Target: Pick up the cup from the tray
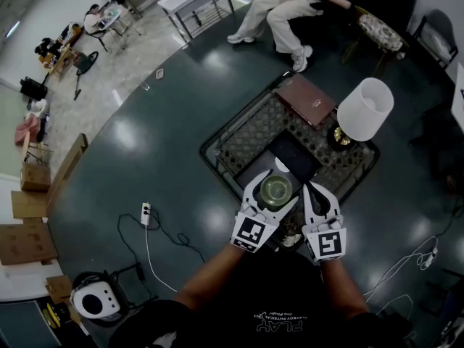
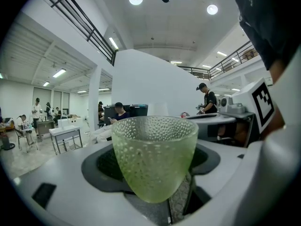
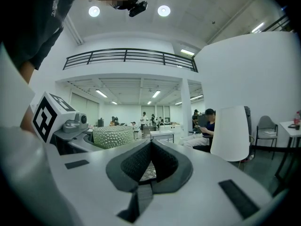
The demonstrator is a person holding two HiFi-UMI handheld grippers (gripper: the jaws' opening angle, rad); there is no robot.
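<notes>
Cup (image 1: 277, 187) between left gripper (image 1: 274, 195) jaws; right gripper (image 1: 313, 193) alongside, empty.

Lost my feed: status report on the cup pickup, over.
Left gripper shut on green cup. Right gripper shut, empty, alongside. Cup over dark tray; nothing obstructing.

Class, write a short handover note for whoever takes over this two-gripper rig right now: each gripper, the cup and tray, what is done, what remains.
Left gripper: fingers shut on the green glass cup, which is upright.
Right gripper: shut, empty, beside the left one.
The cup is over the near end of the dark tray; I cannot tell whether it is clear of the tray.
Done: the grasp.
Left: lift the cup clear of the tray, probably keeping it upright.
</notes>
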